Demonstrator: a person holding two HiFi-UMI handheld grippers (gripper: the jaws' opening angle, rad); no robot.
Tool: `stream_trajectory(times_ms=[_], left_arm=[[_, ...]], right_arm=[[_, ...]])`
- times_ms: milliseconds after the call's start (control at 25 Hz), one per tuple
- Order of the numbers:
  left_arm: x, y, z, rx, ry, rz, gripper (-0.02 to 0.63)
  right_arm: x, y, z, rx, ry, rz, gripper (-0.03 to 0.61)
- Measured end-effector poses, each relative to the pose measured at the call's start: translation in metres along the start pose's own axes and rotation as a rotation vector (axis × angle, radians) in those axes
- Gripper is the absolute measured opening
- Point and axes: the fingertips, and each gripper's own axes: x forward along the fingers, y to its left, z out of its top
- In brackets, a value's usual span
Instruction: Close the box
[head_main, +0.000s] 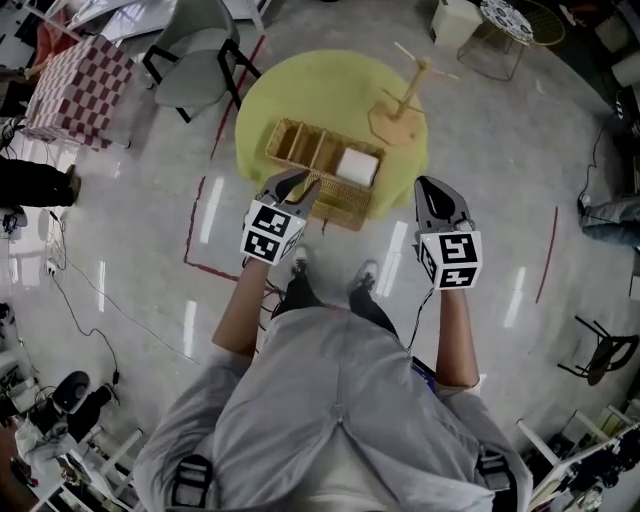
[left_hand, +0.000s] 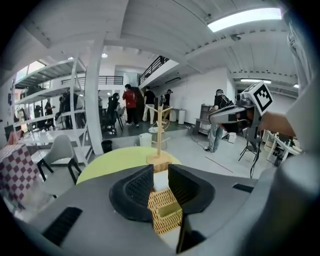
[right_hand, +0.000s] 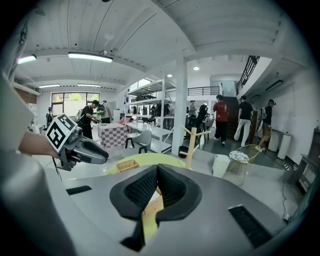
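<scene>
A wicker box (head_main: 322, 170) stands open on the round yellow table (head_main: 300, 85), with divided compartments and a white block (head_main: 357, 165) inside. My left gripper (head_main: 298, 186) hovers at the box's near left edge. In the left gripper view its jaws (left_hand: 160, 173) stand apart, and the wicker box (left_hand: 165, 212) shows through the gap with no pad pressing on it. My right gripper (head_main: 438, 192) hangs off the table's near right edge, apart from the box. Its jaws (right_hand: 157, 172) meet at the tips with nothing in them. The right gripper view has the box (right_hand: 127, 165) far to the left.
A wooden peg stand (head_main: 405, 100) rises on the table's far right. A grey chair (head_main: 195, 55) and a checkered table (head_main: 80, 85) stand to the left, a white bin (head_main: 455, 20) beyond. Red tape lines (head_main: 195, 235) mark the floor. People stand far off.
</scene>
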Motion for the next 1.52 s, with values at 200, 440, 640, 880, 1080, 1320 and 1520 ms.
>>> stream_trajectory(times_ms=[200, 440, 640, 880, 1080, 1320, 1520], left_arm=[[0.004, -0.02, -0.085, -0.101, 0.124, -0.001, 0.106], [0.019, -0.036, -0.172, -0.203, 0.253, -0.042, 0.118], [0.025, -0.049, -0.217, -0.263, 0.33, -0.076, 0.132], [0.047, -0.058, -0.242, -0.313, 0.371, -0.115, 0.13], [0.053, -0.062, -0.254, -0.299, 0.403, -0.085, 0.053], [0.056, -0.063, -0.243, -0.289, 0.364, -0.104, 0.038], [0.042, -0.055, -0.207, -0.222, 0.268, -0.099, 0.035]], right_arm=[[0.01, 0.024, -0.036, 0.019, 0.057, 0.061, 0.023], [0.019, 0.047, -0.067, 0.012, 0.103, 0.094, 0.023], [0.01, 0.054, -0.082, 0.028, 0.142, 0.091, 0.023], [0.001, 0.062, -0.105, 0.047, 0.181, 0.08, 0.023], [-0.006, 0.06, -0.113, 0.065, 0.188, 0.069, 0.023], [-0.008, 0.051, -0.132, 0.067, 0.21, 0.055, 0.023], [-0.007, 0.051, -0.115, 0.068, 0.181, 0.047, 0.023]])
